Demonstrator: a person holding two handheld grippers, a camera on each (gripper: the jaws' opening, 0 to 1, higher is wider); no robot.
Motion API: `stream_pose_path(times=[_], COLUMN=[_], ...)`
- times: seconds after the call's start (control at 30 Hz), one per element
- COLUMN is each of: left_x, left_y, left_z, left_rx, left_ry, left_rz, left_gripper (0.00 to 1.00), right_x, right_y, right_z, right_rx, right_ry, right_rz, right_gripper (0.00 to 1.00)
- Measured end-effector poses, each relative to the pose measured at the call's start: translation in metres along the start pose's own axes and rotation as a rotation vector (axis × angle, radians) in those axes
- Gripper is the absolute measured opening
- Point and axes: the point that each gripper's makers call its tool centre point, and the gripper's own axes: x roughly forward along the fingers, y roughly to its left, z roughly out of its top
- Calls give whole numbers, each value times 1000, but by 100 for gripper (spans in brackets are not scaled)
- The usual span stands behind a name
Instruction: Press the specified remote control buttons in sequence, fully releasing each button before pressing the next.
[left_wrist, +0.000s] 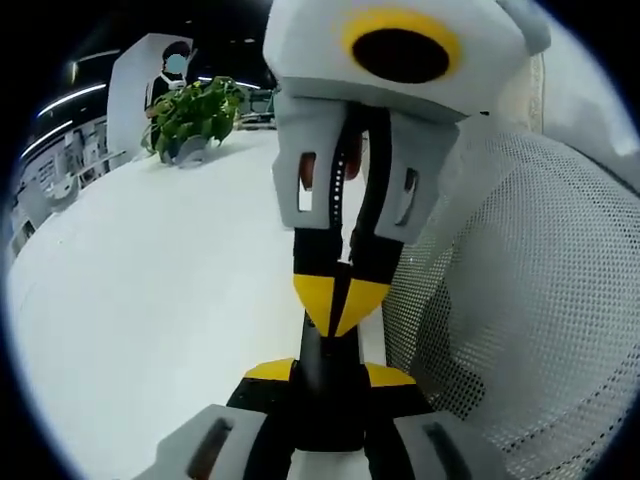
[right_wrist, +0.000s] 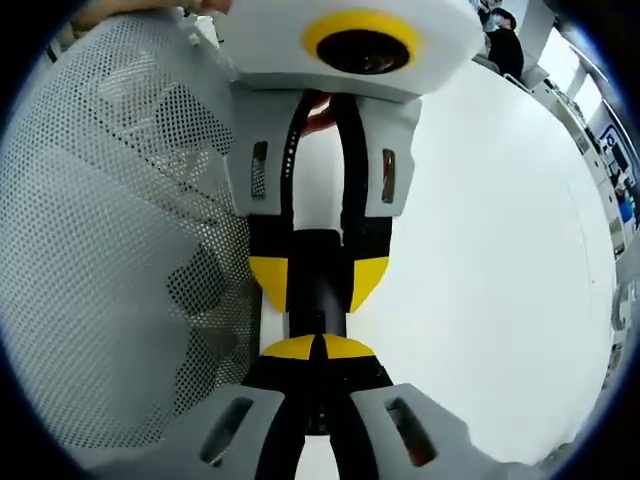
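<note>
Both grippers (left_wrist: 335, 375) (right_wrist: 318, 347) meet over white table (left_wrist: 150, 290), plant (left_wrist: 195, 115) behind.

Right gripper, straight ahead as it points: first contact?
The black object, likely the remote, clamped in the left gripper's jaws. The right gripper's closed tips sit right at it; whether they already touch is unclear.

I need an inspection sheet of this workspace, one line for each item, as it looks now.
Surface: white table, plain.
Job's things: dark remote control, clamped between the left gripper's jaws; buttons not visible.
Clutter: nothing seen.
Grippers: left gripper shut on the remote control; right gripper shut, tips against or just short of it.
Cables: nothing seen.
Surroundings: potted plant far across the table; white mesh chair back beside the grippers.
</note>
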Motion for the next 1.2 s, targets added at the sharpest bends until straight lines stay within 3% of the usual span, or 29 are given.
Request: stream_pose_path(times=[0.5, 0.87, 1.1, 1.2], left_x=[0, 0, 1, 1], left_y=[-1, -1, 0, 0], left_z=[1, 1, 1, 1], left_rx=[-1, -5, -5, -6], left_ry=[-7, -9, -9, -10], left_rz=[2, -2, -2, -2], left_gripper=[24, 24, 24, 24], right_x=[-1, 1, 3, 4], right_y=[1, 2, 0, 0], right_z=[1, 9, 8, 8], right_rx=[-42, -32, -49, -14], right_ry=[9, -55, -1, 19], right_rz=[-19, -15, -18, -13], right_gripper=[0, 0, 0, 0])
